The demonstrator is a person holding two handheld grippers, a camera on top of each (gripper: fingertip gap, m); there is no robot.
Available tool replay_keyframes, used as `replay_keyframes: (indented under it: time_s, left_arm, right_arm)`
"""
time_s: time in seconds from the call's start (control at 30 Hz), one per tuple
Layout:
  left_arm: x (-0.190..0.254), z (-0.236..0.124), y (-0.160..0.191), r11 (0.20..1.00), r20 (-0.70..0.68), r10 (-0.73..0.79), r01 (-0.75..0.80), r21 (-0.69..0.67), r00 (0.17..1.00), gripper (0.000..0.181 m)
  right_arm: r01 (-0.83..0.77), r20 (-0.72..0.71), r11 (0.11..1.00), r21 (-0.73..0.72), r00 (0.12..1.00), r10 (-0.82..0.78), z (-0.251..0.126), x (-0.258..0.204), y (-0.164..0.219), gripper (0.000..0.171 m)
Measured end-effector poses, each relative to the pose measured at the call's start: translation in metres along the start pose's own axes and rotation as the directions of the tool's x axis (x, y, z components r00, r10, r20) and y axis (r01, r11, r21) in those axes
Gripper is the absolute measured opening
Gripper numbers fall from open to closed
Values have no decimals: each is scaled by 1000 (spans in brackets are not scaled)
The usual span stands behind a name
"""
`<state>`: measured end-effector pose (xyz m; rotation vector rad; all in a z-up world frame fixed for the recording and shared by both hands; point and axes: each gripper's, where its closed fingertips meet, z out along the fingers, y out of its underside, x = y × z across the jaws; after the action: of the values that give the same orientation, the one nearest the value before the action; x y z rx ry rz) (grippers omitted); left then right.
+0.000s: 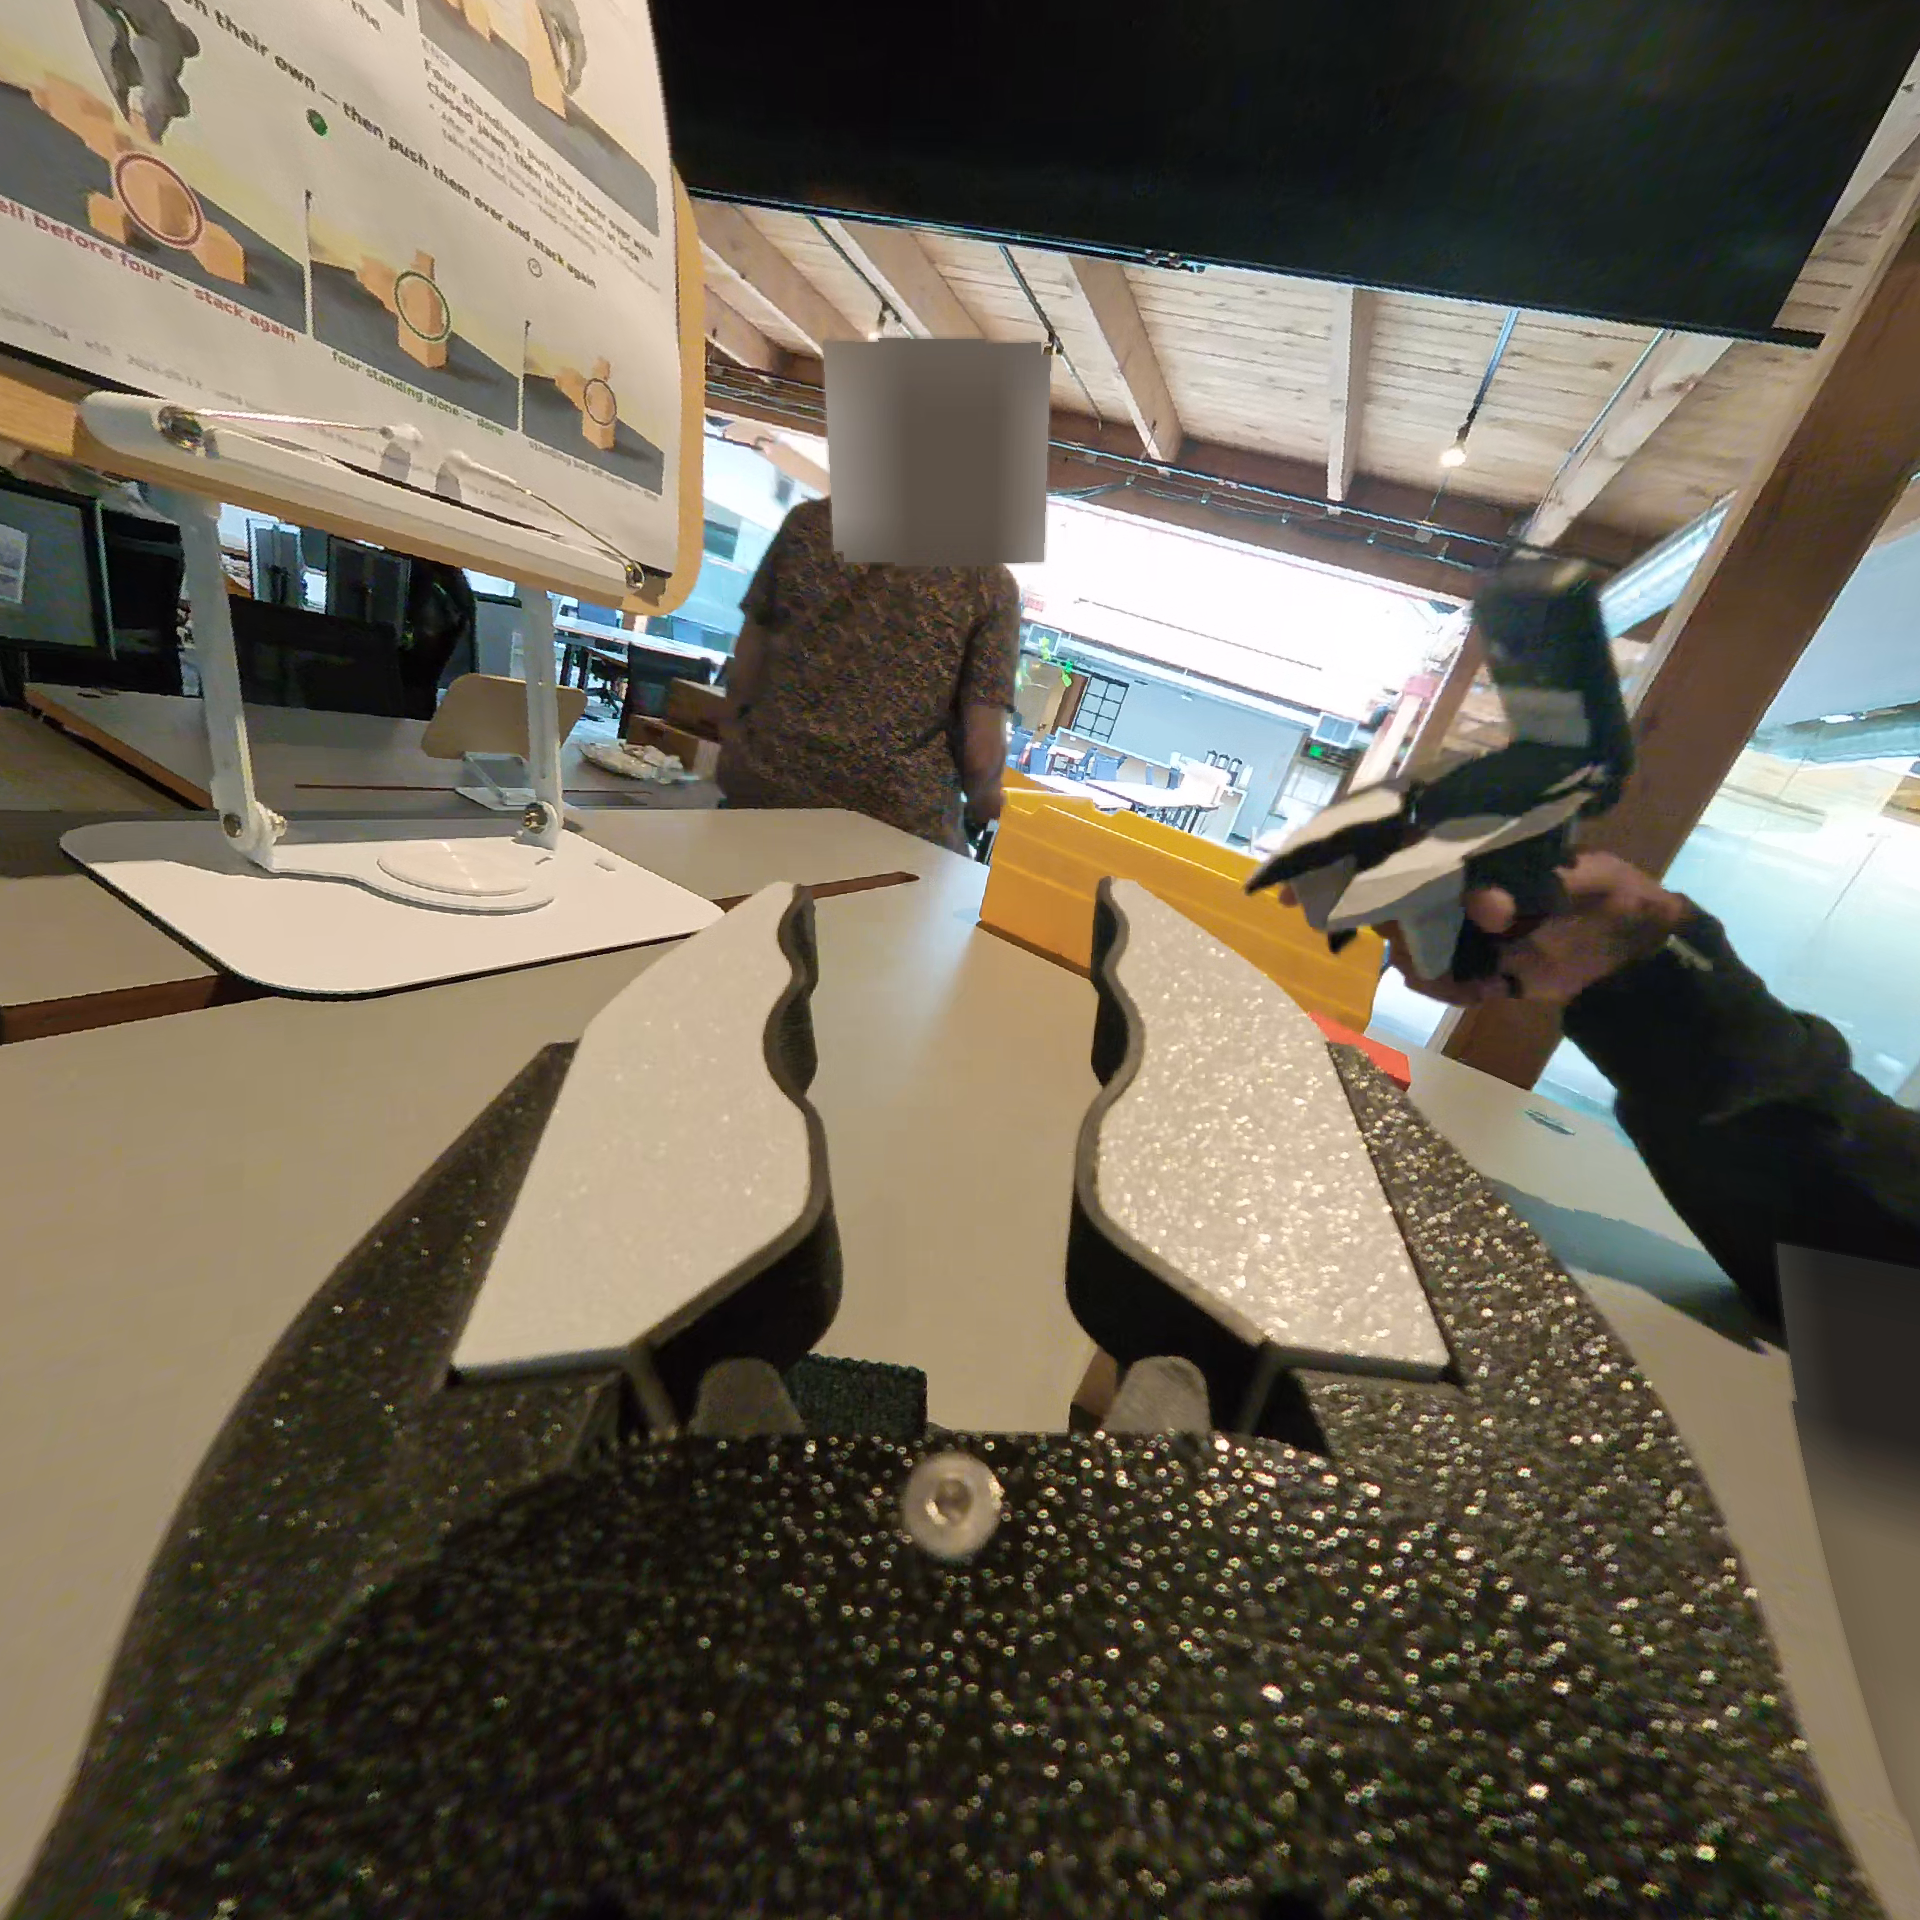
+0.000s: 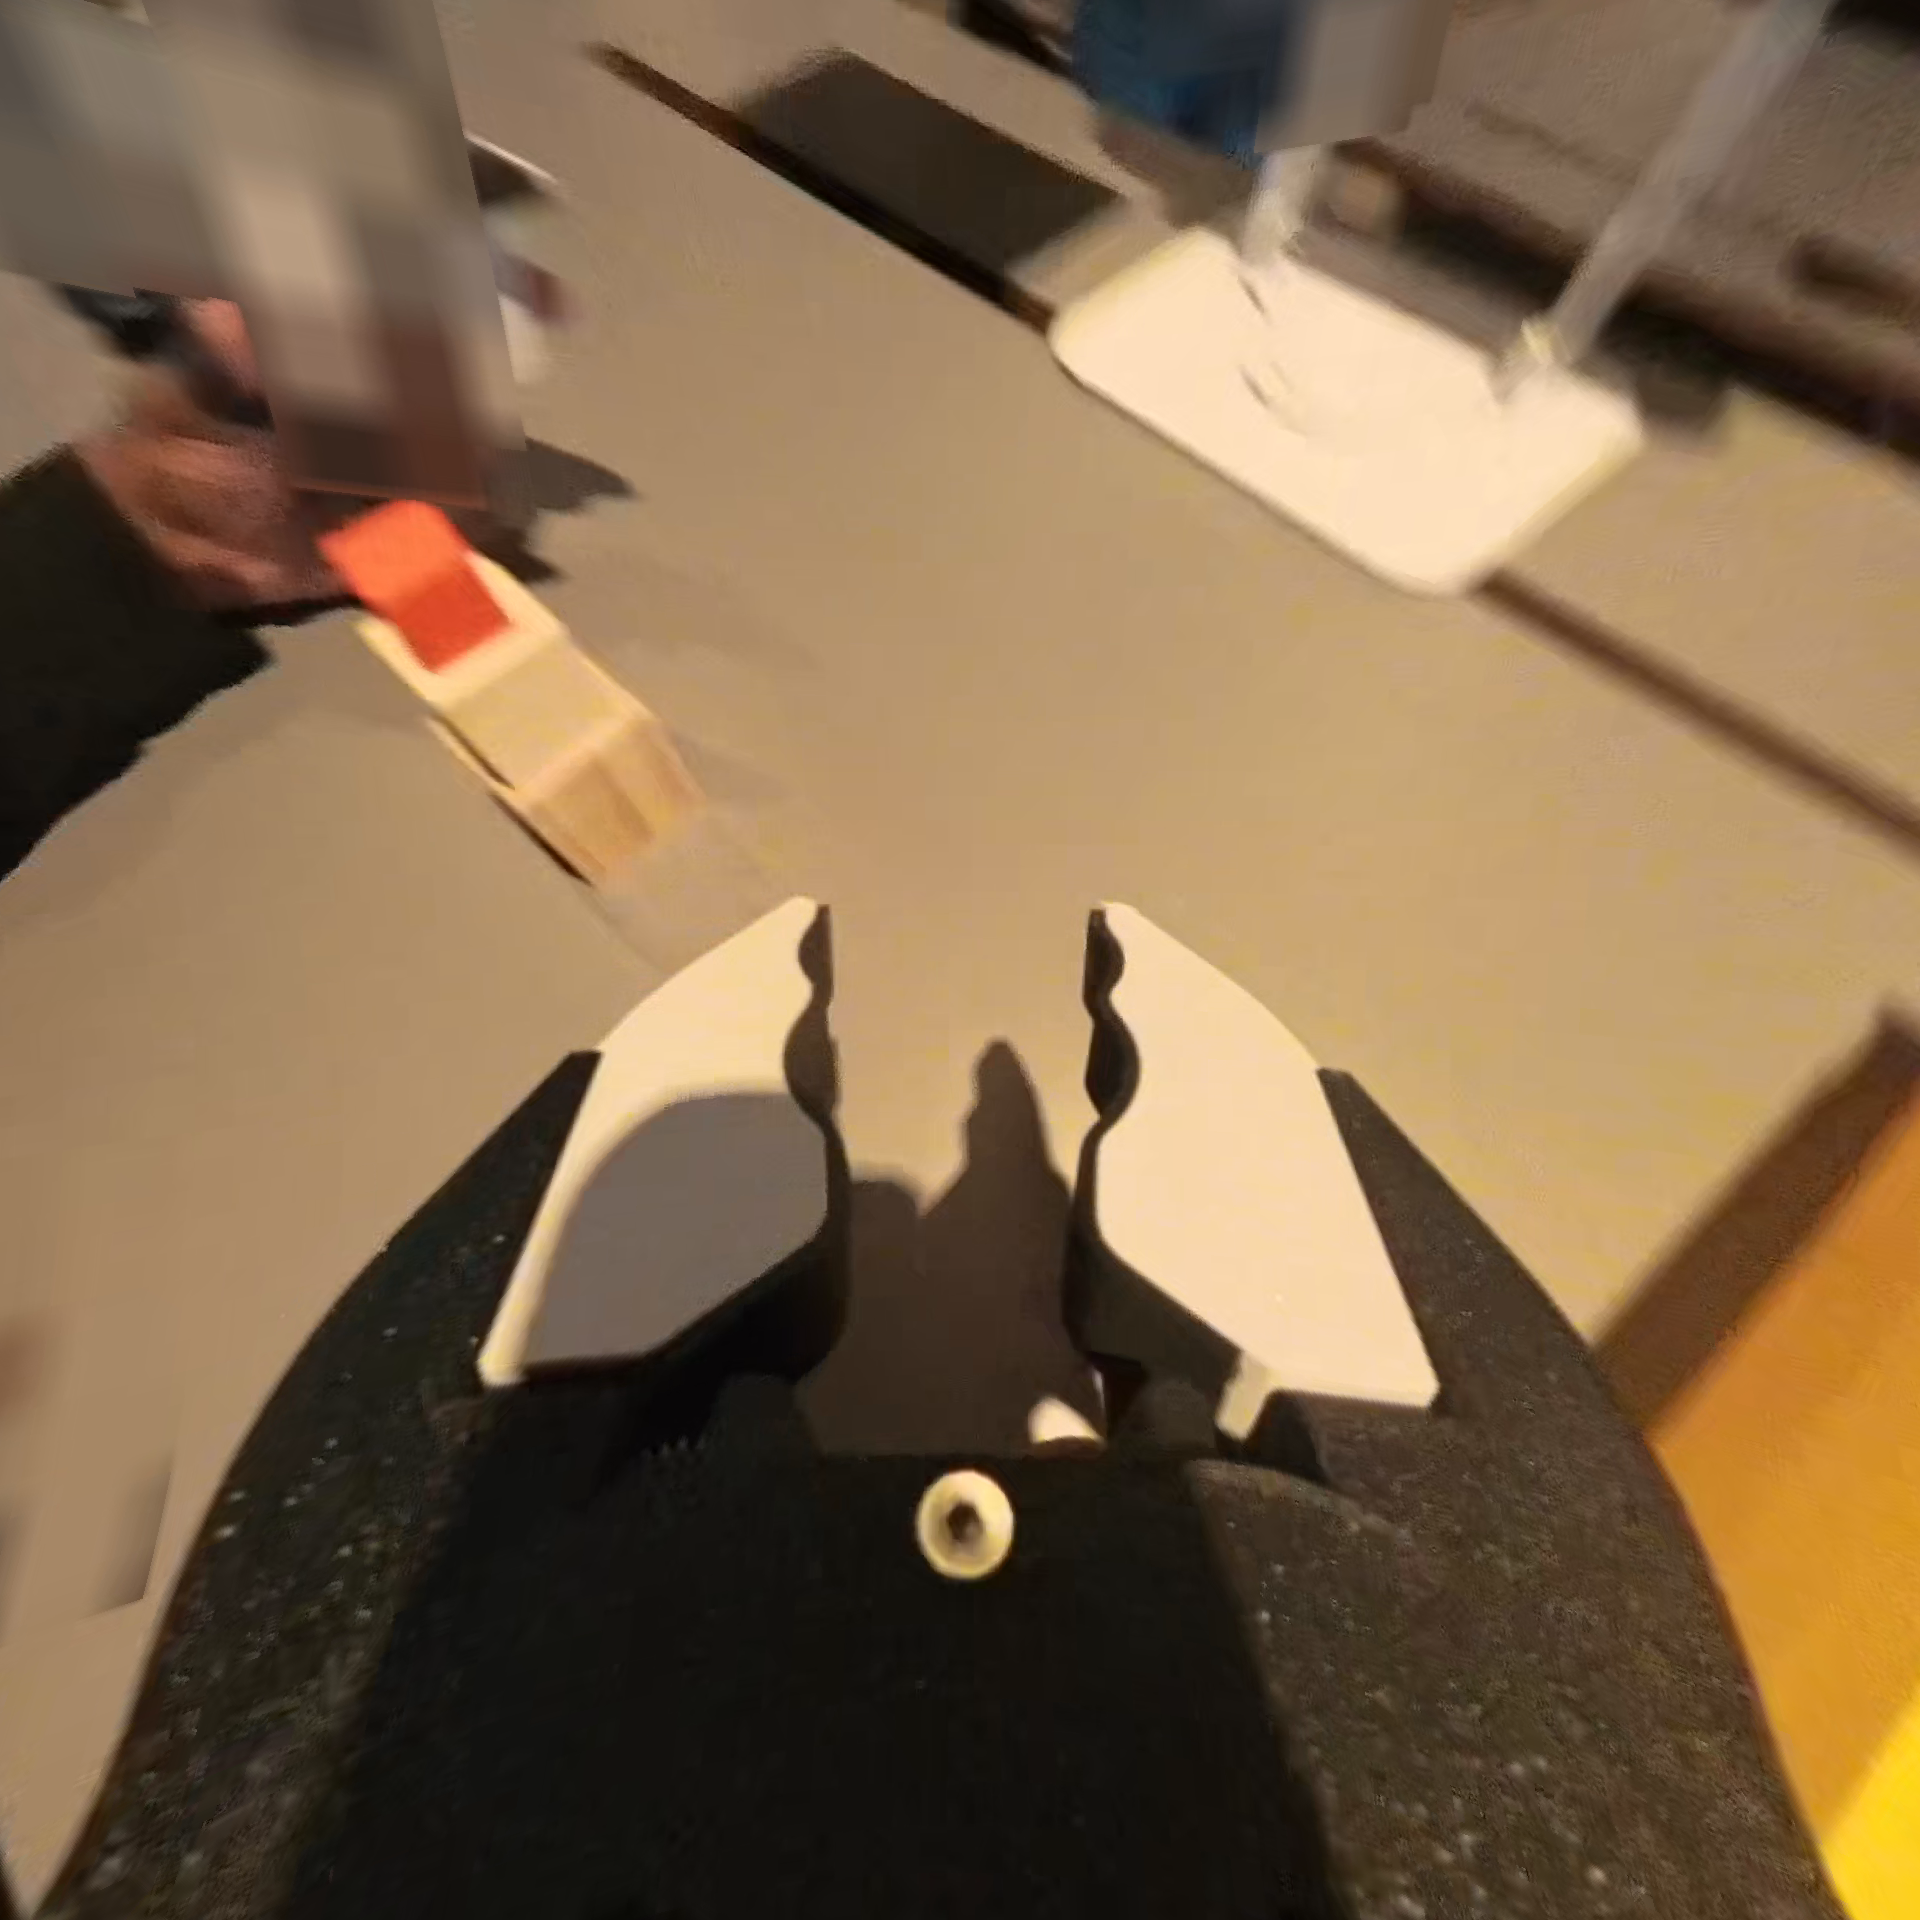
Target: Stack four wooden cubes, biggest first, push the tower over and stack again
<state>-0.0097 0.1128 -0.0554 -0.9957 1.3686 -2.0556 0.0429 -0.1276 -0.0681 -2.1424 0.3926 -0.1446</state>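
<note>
In the blurred right wrist view a tower of cubes stands on the grey table (image 2: 1039, 675), with a red cube (image 2: 416, 587) on top of pale wooden cubes (image 2: 566, 753). My right gripper (image 2: 956, 914) is open and empty, above the table to the right of the tower. My left gripper (image 1: 956, 904) is open and empty, low over the table. In the left wrist view a small red patch (image 1: 1380, 1068) shows past its right finger; the rest of the tower is hidden. The right gripper also shows there (image 1: 1294, 909), raised in a hand.
A white stand base (image 1: 364, 904) holding an instruction sheet (image 1: 343, 208) sits at the far left; it also shows in the right wrist view (image 2: 1351, 416). A yellow bin (image 1: 1049, 873) stands at the table's far edge. A person (image 1: 883, 707) stands behind the table.
</note>
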Motion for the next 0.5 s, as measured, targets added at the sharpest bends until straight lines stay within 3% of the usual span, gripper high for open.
replay_keyframes:
  time_s: [0.07, 0.17, 0.37, 0.5]
  left_arm:
    - [-1, 1, 1, 1000, 0, -4, 4, -11, 1000, 50]
    - [-3, 2, 0, 1000, 1, -19, 19, 0, 1000, 50]
    - [-3, 1, -1, 1000, 6, -18, 18, 7, 1000, 50]
    - [-2, 1, 0, 1000, 6, -12, 12, 6, 1000, 50]
  right_arm:
    - [-146, -87, 986, -84, 986, 139, -8, 17, 45, 44]
    - [-196, -228, 963, -186, 962, 152, -8, 24, 89, 44]
    - [-232, -451, 952, -199, 884, 121, -11, 46, 117, 39]
    - [-261, -451, 937, -233, 883, 134, -2, 50, 135, 39]
